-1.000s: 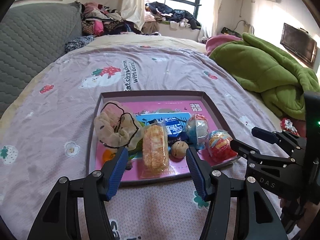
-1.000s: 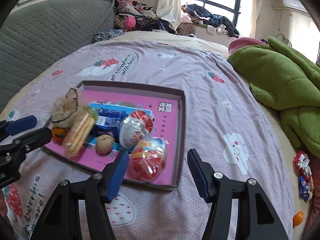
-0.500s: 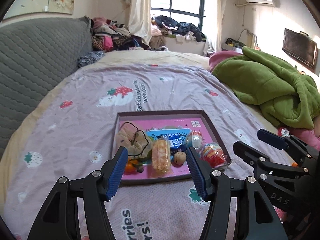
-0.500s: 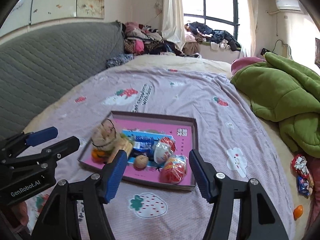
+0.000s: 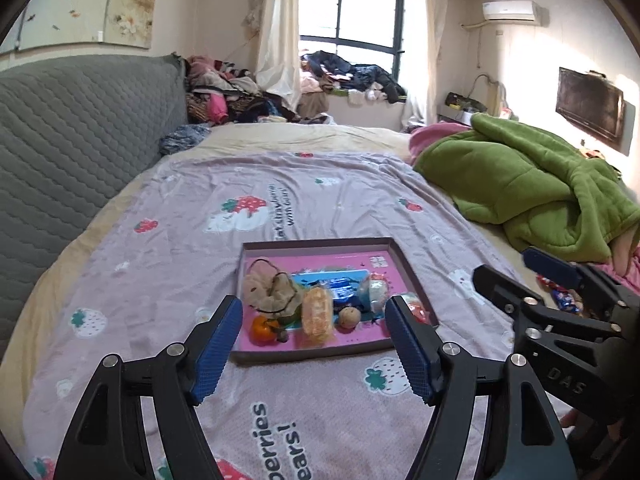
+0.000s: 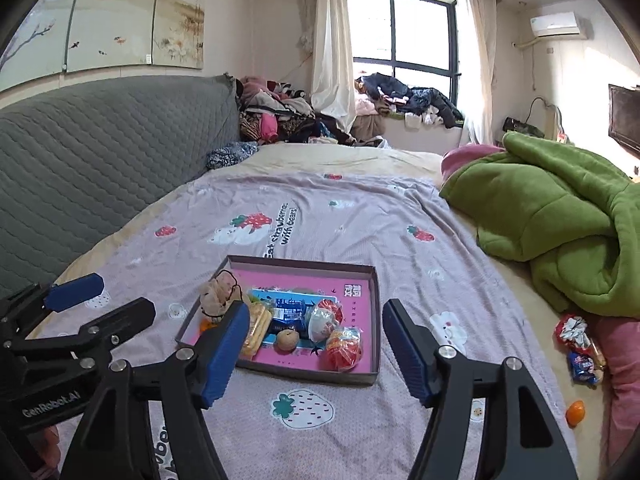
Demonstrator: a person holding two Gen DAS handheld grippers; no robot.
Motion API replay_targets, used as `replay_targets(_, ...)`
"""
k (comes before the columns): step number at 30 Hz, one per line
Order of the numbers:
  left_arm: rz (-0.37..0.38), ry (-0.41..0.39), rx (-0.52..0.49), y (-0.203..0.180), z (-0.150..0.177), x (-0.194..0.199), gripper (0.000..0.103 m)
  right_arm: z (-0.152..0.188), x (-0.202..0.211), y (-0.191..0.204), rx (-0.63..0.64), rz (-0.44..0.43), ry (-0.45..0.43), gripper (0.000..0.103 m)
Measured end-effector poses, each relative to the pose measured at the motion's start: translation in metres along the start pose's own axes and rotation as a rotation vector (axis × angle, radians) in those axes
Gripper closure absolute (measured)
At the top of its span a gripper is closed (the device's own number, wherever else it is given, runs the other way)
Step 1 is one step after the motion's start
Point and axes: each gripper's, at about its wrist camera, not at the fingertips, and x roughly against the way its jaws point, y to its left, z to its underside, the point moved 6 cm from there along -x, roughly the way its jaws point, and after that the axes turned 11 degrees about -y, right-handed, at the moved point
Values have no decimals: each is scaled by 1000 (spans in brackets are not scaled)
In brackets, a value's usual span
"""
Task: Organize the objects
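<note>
A shallow pink-lined tray lies on the bed. It holds a beige hair scrunchie, an orange, a wafer packet, a brown nut, a blue packet and red-and-white snack bags. My left gripper is open and empty, held back from the tray's near edge. My right gripper is open and empty, also short of the tray. Each gripper shows in the other's view.
The bed has a lilac strawberry-print sheet. A green blanket is heaped at the right. A grey quilted headboard runs along the left. Snack packets and a small orange lie at the bed's right edge. Clothes are piled near the window.
Both grippers have pulled back and up from the tray, which now looks smaller and farther. Both stayed open and empty. The tray's contents have not moved.
</note>
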Motion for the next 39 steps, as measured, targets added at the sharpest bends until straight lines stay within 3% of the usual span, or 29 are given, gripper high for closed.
replay_targets(18,-65,-15,4,18,10,38,28,7,32,16,3,4,-6,33)
replay_targets(39,-77,11,-5,18,36,52,28,30,51,26,21,-6,4,33)
